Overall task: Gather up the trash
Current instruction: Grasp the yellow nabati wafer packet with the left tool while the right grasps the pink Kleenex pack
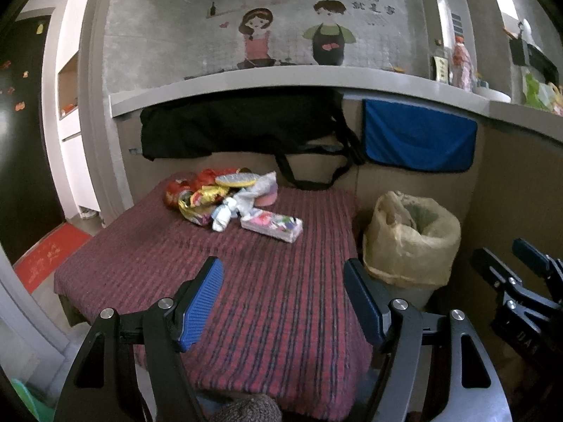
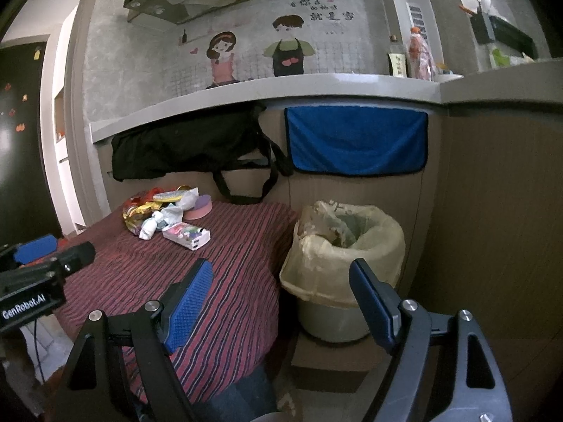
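A heap of trash lies at the far side of a low table with a red striped cloth: shiny red and gold wrappers, white crumpled paper and a flat colourful packet. A bin lined with a yellowish bag stands right of the table. My left gripper hovers open over the near cloth, well short of the heap. Open too, my right gripper hangs between the table edge and the bin. Neither holds anything.
A black bag and a blue cloth hang from a grey counter edge behind the table. Brown cabinet panels close off the right. A red mat lies on the floor at left.
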